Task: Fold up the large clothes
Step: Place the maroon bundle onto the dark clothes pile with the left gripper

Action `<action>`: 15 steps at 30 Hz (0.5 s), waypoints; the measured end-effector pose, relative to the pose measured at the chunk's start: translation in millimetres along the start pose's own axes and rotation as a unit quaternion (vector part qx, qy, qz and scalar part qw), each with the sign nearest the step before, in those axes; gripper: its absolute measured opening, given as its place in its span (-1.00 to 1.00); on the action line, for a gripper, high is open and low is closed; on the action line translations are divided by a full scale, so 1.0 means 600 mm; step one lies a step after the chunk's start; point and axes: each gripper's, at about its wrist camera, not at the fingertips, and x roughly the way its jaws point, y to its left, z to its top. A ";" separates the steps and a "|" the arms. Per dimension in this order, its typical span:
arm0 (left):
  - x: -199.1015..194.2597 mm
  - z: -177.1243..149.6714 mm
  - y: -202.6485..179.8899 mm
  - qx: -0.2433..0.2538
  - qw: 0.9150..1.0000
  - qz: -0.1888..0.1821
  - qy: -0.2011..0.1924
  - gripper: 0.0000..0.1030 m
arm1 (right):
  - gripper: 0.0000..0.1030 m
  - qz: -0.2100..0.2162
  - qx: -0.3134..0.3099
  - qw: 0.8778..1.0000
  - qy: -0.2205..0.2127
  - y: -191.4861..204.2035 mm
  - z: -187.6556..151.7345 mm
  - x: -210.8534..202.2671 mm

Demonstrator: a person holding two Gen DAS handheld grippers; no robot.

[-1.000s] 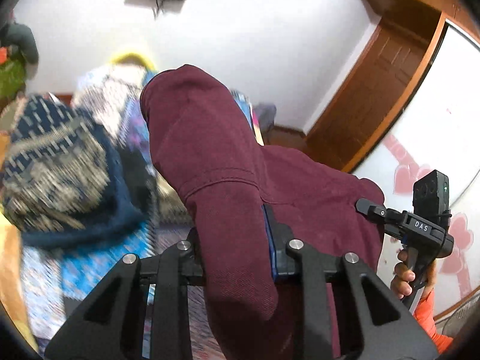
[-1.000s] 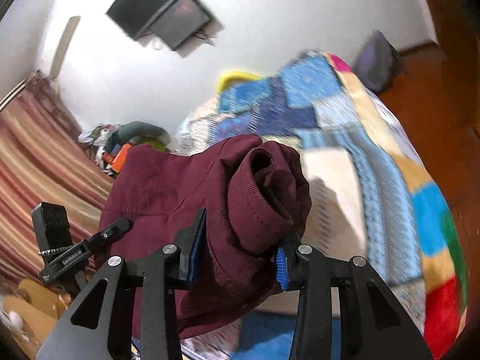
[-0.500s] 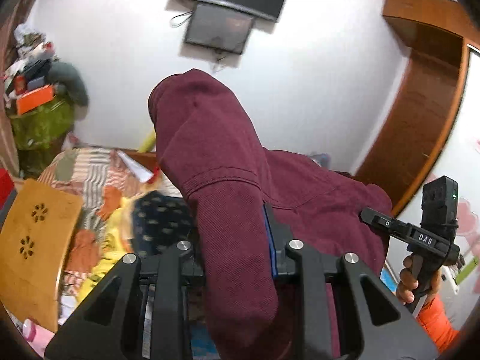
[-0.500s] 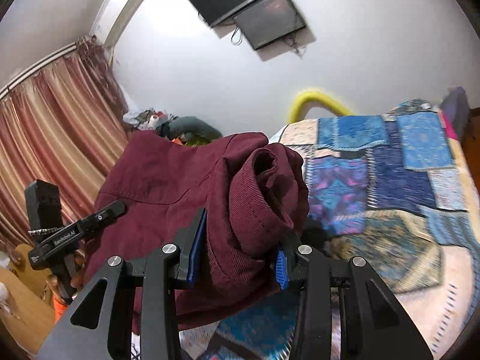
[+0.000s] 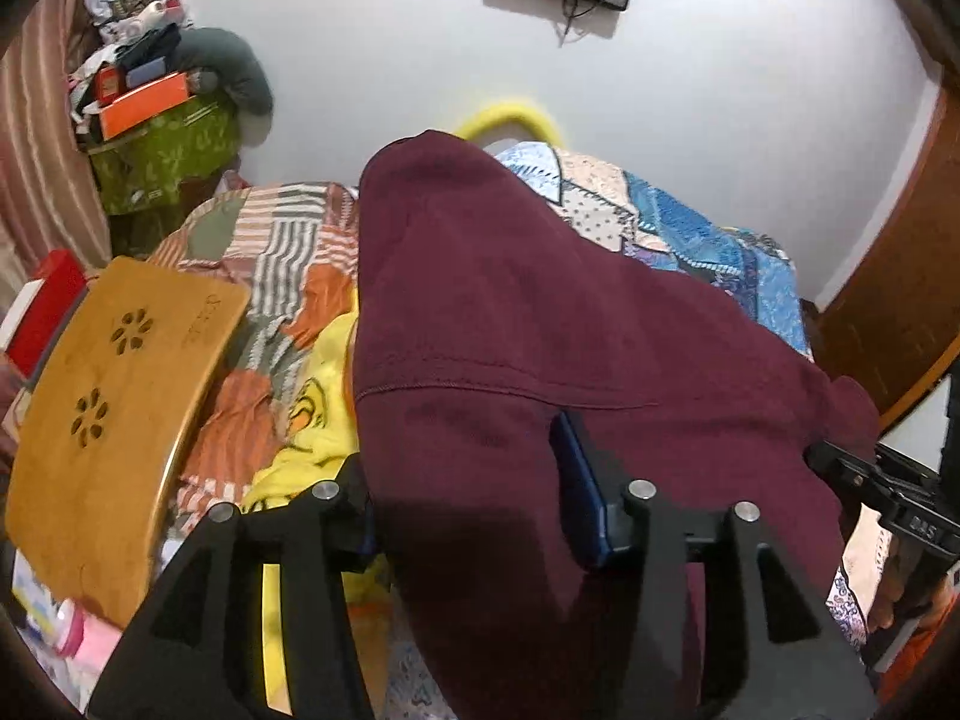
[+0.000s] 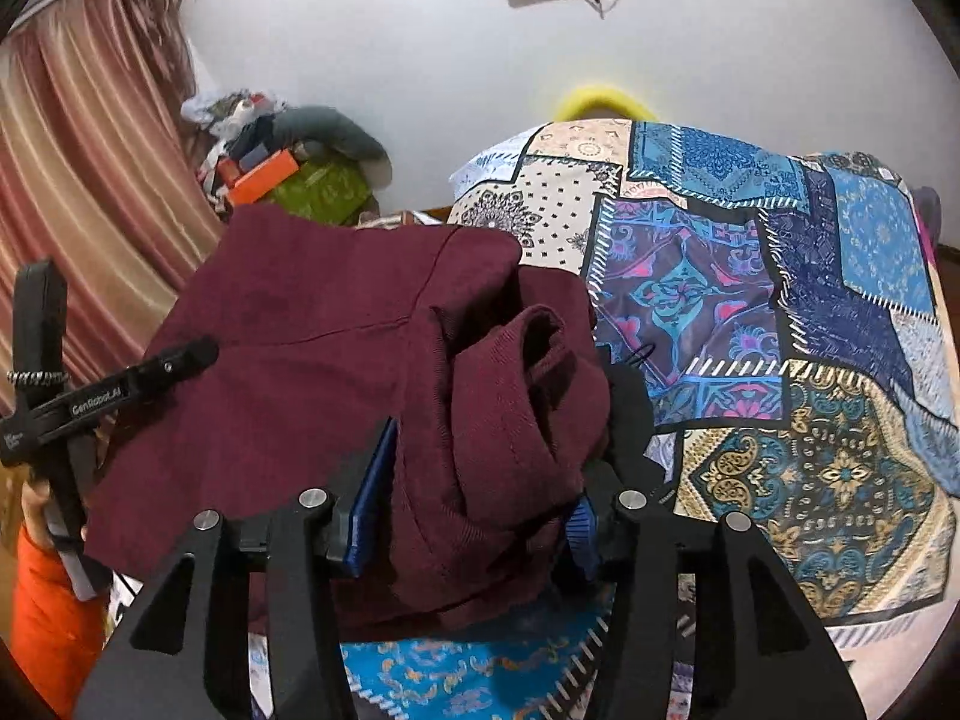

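Note:
A large maroon garment point(image 5: 528, 324) hangs stretched between both grippers above the bed. My left gripper point(image 5: 474, 480) is shut on one bunched edge of it; the cloth drapes over the fingers and hides their tips. My right gripper point(image 6: 474, 480) is shut on the other bunched, rolled end of the maroon garment point(image 6: 336, 348). Each gripper shows at the edge of the other's view: the right one in the left wrist view point(image 5: 888, 498), the left one in the right wrist view point(image 6: 90, 402).
A bed with a blue patchwork cover point(image 6: 780, 312) lies below and ahead. A striped orange quilt point(image 5: 282, 264) and yellow cloth point(image 5: 312, 408) lie left. A wooden lap table point(image 5: 108, 414) stands at the left. A cluttered green bin point(image 5: 162, 144), curtain point(image 6: 78, 180) and wooden door point(image 5: 900, 300) surround.
Both grippers have swung and tilted down with the garment: the view has gone from wall and television to the bed below. The garment now spreads wider and lower between them.

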 end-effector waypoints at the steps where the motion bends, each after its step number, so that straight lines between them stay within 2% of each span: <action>1: -0.006 -0.001 -0.004 -0.004 1.000 0.007 0.002 -0.01 | -0.06 -0.002 0.004 1.000 0.006 0.001 -0.001 -0.008; 4: -0.042 -0.016 -0.019 0.009 0.999 0.033 -0.005 -0.01 | 0.01 -0.020 0.012 1.000 0.010 0.006 -0.007 -0.020; 7: -0.084 -0.028 -0.042 0.028 0.997 0.062 -0.021 -0.01 | 0.01 -0.048 -0.010 0.999 0.002 0.017 -0.012 -0.052; 11: -0.156 -0.042 -0.082 0.059 0.995 0.059 -0.059 -0.01 | 0.01 -0.075 -0.051 0.995 -0.033 0.039 -0.006 -0.109; 15: -0.244 -0.061 -0.133 0.089 0.989 0.050 -0.107 -0.01 | 0.01 -0.062 -0.065 0.993 -0.077 0.066 -0.009 -0.186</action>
